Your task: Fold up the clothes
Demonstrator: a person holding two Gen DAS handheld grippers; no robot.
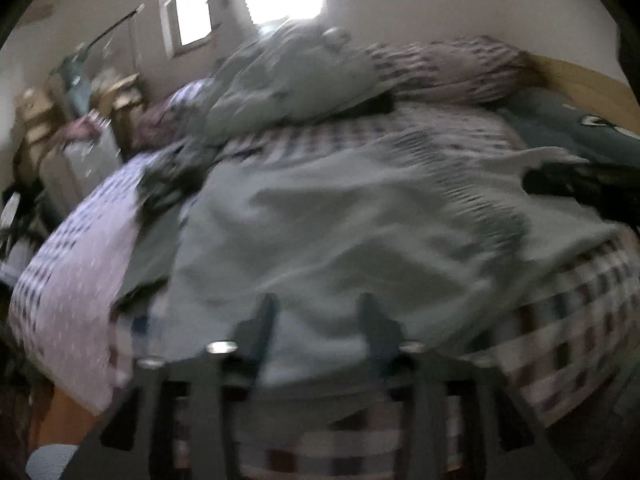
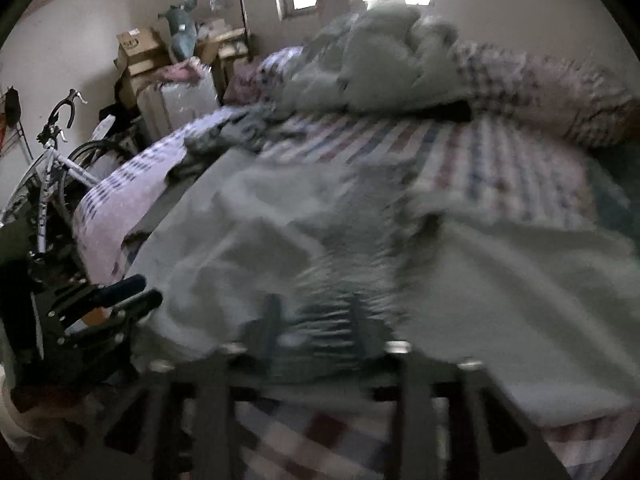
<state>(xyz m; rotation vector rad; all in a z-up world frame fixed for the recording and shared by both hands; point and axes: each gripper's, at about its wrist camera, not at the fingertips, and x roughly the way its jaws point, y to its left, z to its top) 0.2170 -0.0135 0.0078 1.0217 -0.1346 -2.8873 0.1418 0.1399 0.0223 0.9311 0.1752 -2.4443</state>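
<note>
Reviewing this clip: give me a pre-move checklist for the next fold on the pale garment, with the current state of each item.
1. pale garment lies spread on the checked bed cover: ok.
2. Garment flat: not ok, wrinkles across the middle.
3. left gripper fingers apart over the near edge: ok.
4. right gripper fingers apart: ok; whether cloth sits between them: cannot tell, blurred.
5. Fold path free of the dark clothing at the far left corner: cannot tell.
6. Image sharp enough to judge the edges: not ok.

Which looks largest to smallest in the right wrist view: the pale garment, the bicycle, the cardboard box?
1. pale garment, though it is nearest the camera
2. bicycle
3. cardboard box, farthest away, so true sizes stay unsure
</note>
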